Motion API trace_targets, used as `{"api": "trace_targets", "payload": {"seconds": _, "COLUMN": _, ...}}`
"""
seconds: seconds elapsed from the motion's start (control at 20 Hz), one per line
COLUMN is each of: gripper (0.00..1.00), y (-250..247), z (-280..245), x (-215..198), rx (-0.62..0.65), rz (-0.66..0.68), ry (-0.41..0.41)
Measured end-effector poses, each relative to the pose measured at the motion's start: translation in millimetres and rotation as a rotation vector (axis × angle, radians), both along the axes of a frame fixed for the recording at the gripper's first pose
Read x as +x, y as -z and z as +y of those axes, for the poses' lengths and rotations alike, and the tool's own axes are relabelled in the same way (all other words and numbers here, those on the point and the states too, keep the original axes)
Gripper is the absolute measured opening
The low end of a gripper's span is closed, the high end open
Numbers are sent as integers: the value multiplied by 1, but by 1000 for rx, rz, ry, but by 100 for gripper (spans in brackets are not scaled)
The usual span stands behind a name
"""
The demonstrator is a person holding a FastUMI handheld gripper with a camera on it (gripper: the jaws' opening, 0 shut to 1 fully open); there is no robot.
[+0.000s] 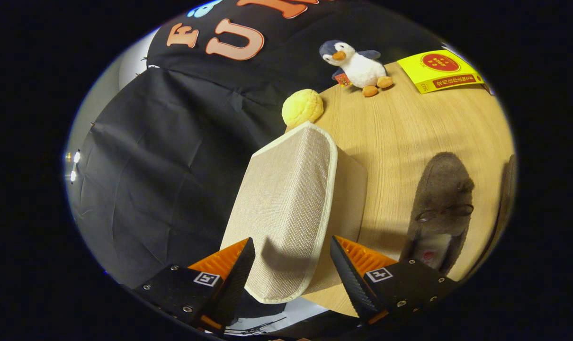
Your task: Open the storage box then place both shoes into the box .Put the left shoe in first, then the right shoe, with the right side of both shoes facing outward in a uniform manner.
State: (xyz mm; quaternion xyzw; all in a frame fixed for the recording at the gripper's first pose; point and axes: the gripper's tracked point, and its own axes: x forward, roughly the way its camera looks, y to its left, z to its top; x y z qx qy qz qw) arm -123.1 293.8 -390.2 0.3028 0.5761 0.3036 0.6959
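- The storage box [296, 208] stands on the wooden table [409, 128], at the table's edge nearest the booth wall. Its beige woven lid [286, 199], edged with pale piping, lies closed over the top.
- The gripper [292, 265] sits with its fingers spread wide, one on each side of the lid's near rounded corner. Neither finger appears to press the fabric, and the lid's near edge lies between them.
- Step in hand, as judged: opening the box. For a sound grip, advance until the piped edge sits deep between the fingers, close on the lid alone, then swing it up and away from the near edge. Avoid pinching the box wall together with the lid.
- A brown shoe [440, 203] lies on the table beside the box, toe pointing away. A second shoe [506, 189] shows partly at the far side of the first.
- Beyond the box: a yellow round bun-like object [302, 107] just behind the lid's far corner, a plush penguin [357, 66], and a yellow packet [440, 71].
- Open tabletop lies between the box and the shoes, giving room for the lid swing; the table edge runs close along the box's other side.
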Motion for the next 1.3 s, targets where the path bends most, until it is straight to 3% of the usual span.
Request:
{"api": "trace_targets", "payload": {"seconds": 0.2, "gripper": 95, "y": 0, "z": 6, "x": -3, "rx": 41, "rz": 52, "ry": 26}}
{"api": "trace_targets", "payload": {"seconds": 0.3, "gripper": 90, "y": -12, "z": 5, "x": 5, "rx": 64, "rz": 37, "ry": 47}}
{"api": "trace_targets", "payload": {"seconds": 0.6, "gripper": 68, "y": -83, "z": 10, "x": 23, "rx": 190, "rz": -47, "ry": 61}}
{"api": "trace_targets", "payload": {"seconds": 0.75, "gripper": 51, "y": -131, "z": 35, "x": 39, "rx": 255, "rz": -150, "ry": 48}}
{"api": "trace_targets", "payload": {"seconds": 0.95, "gripper": 33, "y": -179, "z": 77, "x": 47, "rx": 287, "rz": -267, "ry": -29}}
{"api": "trace_targets", "payload": {"seconds": 1.15, "gripper": 24, "y": -206, "z": 120, "x": 45, "rx": 309, "rz": -323, "ry": -98}}
{"api": "trace_targets", "payload": {"seconds": 1.3, "gripper": 24, "y": -208, "z": 142, "x": 42, "rx": 308, "rz": -328, "ry": -130}}
